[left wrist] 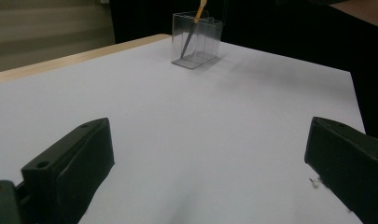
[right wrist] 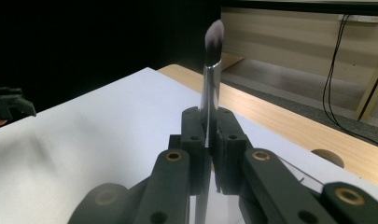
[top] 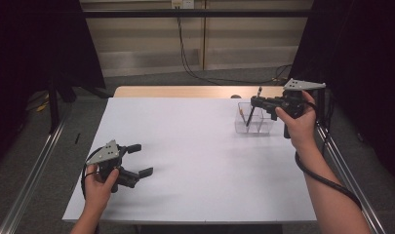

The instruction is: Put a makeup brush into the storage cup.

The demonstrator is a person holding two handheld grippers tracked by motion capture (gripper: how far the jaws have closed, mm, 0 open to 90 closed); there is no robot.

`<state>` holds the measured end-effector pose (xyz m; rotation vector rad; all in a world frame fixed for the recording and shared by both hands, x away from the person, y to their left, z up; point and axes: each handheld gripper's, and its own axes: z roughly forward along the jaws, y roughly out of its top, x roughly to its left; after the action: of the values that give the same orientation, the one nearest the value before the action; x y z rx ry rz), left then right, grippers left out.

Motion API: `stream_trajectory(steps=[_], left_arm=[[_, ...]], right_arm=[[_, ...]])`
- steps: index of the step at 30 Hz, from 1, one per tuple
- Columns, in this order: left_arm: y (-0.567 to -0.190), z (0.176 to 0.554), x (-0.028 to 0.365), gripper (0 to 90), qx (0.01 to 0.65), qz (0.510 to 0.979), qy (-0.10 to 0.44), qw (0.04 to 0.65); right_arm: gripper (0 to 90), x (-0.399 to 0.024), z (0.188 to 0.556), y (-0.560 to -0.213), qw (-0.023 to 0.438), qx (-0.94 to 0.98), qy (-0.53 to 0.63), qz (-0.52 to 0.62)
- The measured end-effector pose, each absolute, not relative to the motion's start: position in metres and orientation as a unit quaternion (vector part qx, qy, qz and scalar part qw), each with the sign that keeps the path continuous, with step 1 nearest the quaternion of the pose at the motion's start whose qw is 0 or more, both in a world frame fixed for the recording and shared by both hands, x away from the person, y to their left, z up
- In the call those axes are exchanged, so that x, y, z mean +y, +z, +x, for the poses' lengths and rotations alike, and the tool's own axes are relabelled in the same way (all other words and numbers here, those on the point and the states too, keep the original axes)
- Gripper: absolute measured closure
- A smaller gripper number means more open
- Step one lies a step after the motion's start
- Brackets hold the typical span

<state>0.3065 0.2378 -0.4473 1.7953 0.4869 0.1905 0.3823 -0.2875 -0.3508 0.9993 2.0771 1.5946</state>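
My right gripper [top: 256, 102] is shut on a makeup brush [top: 251, 114] above the clear plastic box [top: 256, 126] at the table's back right. The brush stands nearly upright, with its dark handle reaching down into the box. In the right gripper view the jaws [right wrist: 210, 121] clamp its silver ferrule [right wrist: 210, 88], and the dark, white-tipped bristles stick up above them. My left gripper [top: 142, 159] rests open near the front left of the white table [top: 195, 161] with nothing between its jaws [left wrist: 207, 158]. The left gripper view shows the box [left wrist: 196, 39] far off, holding a thin stick with an orange end [left wrist: 200, 9].
A wooden strip [top: 185, 91] runs along the table's far edge, with a round hole [right wrist: 329, 158] in it near the box. Metal rails [top: 34, 165] flank the table on both sides. Dark curtains hang left and right, and cables trail down the back wall.
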Motion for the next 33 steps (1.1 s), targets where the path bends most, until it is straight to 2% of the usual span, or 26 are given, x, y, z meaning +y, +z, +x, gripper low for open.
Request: stream_trajectory(steps=[17,33], left_arm=[[-0.449,0.306,0.240,1.2,0.213,0.771,0.080,0.595],[-0.449,0.306,0.239,1.3,0.208,0.773,0.081,0.594]], right_arm=[[83.9,-0.291,0.394,-0.333,0.200,0.726,0.553,0.358],[83.9,-0.284,0.406,-0.331,0.227,0.717,0.541,0.376]])
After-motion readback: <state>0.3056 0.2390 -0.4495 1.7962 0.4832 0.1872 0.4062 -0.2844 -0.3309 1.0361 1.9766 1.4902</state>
